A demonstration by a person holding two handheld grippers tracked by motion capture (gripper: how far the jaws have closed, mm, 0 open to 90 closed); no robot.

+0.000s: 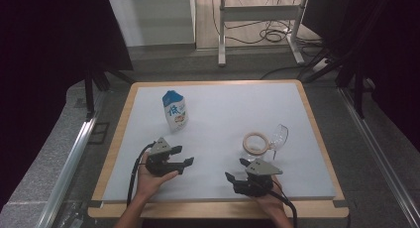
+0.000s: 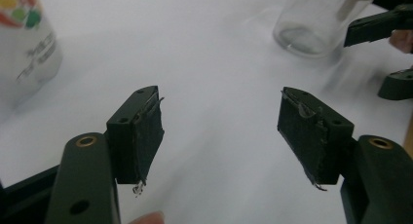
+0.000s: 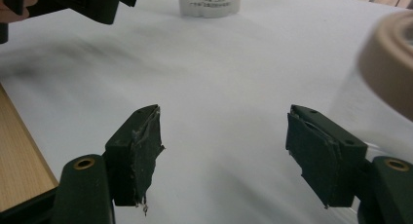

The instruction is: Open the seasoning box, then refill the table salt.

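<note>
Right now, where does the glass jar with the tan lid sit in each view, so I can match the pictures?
High view: the glass jar stands right of centre, just beyond the right gripper.
Left gripper view: jar top, right of centre, beyond the open, empty jaws.
Right gripper view: its tan lid blurs the right edge.
Shared landmark: the blue-capped pouch, top left, top centre.

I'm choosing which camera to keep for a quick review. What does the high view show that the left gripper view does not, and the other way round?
High view: the whole table, the tan ring on the glass jar, the floor and cables beyond. Left gripper view: its own jaw pads close up, worn tape edges, nothing between them. Shared: the glass jar, the milk pouch and the right gripper.
</note>
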